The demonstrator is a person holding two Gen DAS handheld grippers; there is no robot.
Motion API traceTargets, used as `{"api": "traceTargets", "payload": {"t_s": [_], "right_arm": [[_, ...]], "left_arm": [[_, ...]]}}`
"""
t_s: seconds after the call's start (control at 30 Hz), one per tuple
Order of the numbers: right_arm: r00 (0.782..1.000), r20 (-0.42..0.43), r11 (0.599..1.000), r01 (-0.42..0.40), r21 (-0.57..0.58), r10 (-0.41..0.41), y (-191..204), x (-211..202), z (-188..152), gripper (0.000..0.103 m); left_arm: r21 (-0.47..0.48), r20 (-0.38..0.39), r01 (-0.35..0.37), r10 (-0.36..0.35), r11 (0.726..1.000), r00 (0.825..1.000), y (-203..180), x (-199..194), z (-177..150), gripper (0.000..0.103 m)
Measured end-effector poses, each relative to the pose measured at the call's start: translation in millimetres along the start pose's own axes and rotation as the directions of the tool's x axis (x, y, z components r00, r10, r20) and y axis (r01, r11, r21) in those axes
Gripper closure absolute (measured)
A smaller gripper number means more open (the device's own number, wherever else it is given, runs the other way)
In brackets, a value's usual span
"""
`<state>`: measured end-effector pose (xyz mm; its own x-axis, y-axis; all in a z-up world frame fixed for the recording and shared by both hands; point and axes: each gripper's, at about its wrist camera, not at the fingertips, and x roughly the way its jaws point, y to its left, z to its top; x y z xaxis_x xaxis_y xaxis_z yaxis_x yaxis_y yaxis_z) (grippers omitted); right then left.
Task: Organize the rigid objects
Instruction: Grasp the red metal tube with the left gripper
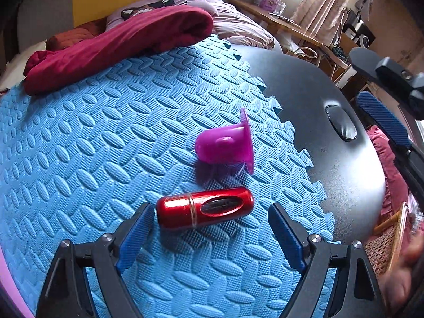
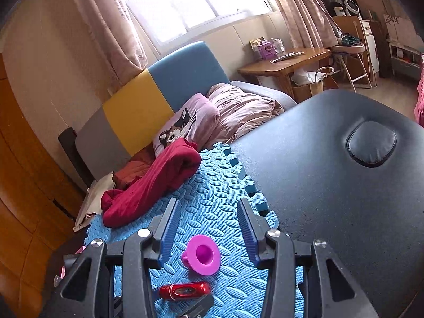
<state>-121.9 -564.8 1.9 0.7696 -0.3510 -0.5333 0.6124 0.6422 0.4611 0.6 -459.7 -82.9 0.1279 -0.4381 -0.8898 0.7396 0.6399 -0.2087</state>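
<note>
left wrist view shows the left gripper [image 1: 210,234] spread wide and empty just short of the red capsule [image 1: 205,206], which lies on its side on the blue foam mat [image 1: 79,159] beside the tipped purple cup [image 1: 225,145]. judging by this, the approach is in hand; next, straddle the capsule and close. right gripper [image 2: 209,232] hangs part open, empty, above the cup. no readable writing anywhere.

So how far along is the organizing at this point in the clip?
Nothing looks put away: no container shows. The red capsule and the purple cup, tipped on its side, both lie loose on the blue foam mat. In hand: the left tool hangs open around the capsule, not gripping. The right tool is open and empty. Both items remain.
</note>
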Motion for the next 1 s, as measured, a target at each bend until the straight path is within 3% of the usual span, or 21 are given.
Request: {"api": "traceTargets", "payload": {"t_s": [0.13,0.2,0.33,0.8,0.87,0.93,1.0], "right_arm": [[1.0,-0.004,1.0,0.0,0.0,0.0,-0.1,0.2,0.0,0.058],[1.0,-0.006,1.0,0.003,-0.003,-0.003,0.7,0.5,-0.3,0.058],[1.0,-0.023,1.0,0.006,-0.011,-0.006,1.3,4.9,-1.4,0.058],[0.974,-0.224,0.996,-0.047,-0.071,0.03,15.6,40.4,-22.7,0.059],[0.967,-0.253,0.993,-0.067,-0.093,0.041,21.4,45.8,-27.0,0.055],[0.958,-0.281,0.989,-0.087,-0.121,0.05,28.6,50.6,-32.4,0.035],[0.952,-0.303,0.982,-0.097,-0.163,0.043,36.7,54.7,-38.1,0.031]], "left_arm": [[0.03,0.011,-0.036,0.036,0.999,0.999,-5.0,3.7,3.5,0.019],[0.051,0.029,-0.061,0.06,0.997,0.998,-6.3,3.3,4.5,0.028],[0.087,0.066,-0.052,0.047,0.995,0.997,-4.9,0.8,-1.0,0.028],[0.076,0.186,-0.065,0.05,0.995,0.981,70.9,-51.2,-78.6,0.028],[0.052,0.195,-0.054,0.043,0.997,0.98,80.6,-56.7,-87.4,0.028],[0.038,0.206,-0.046,0.038,0.998,0.978,86.1,-60.8,-92.7,0.028],[0.025,0.212,-0.034,0.028,0.999,0.977,89.4,-61.4,-93.7,0.028]]}}
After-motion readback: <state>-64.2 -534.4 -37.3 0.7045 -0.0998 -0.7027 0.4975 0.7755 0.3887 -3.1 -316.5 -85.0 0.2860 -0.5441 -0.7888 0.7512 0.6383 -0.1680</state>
